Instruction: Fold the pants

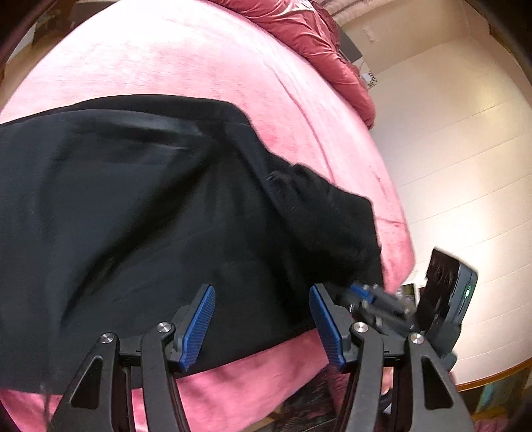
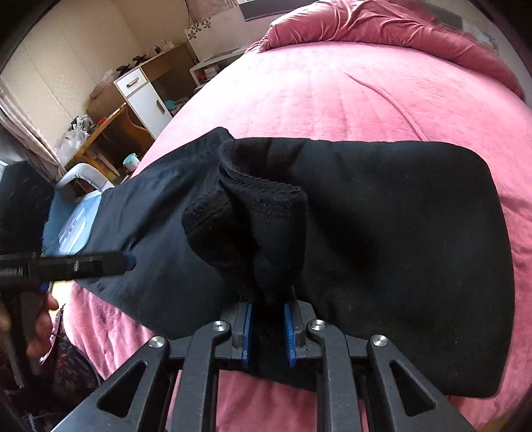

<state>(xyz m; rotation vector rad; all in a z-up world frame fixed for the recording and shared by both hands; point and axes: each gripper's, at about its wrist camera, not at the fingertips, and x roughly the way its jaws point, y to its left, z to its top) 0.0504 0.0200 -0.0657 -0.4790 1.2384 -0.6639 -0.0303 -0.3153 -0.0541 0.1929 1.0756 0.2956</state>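
Black pants (image 1: 139,212) lie spread on a pink bed (image 1: 206,66). My left gripper (image 1: 262,295) is open and empty, its blue pads above the near edge of the pants. In the right wrist view my right gripper (image 2: 268,310) is shut on a bunched fold of the pants (image 2: 399,239) and holds the hemmed edge (image 2: 262,196) up off the bed (image 2: 332,93). The left gripper (image 2: 126,262) shows at the left of that view, at the pants' left part. The right gripper (image 1: 375,299) shows at the right of the left wrist view, blurred.
A rumpled red quilt (image 2: 399,26) lies at the far end of the bed. A white and wood cabinet (image 2: 143,96), a cluttered desk (image 2: 93,133) and a blue box (image 2: 73,226) stand left of the bed. White floor (image 1: 449,166) lies to the right.
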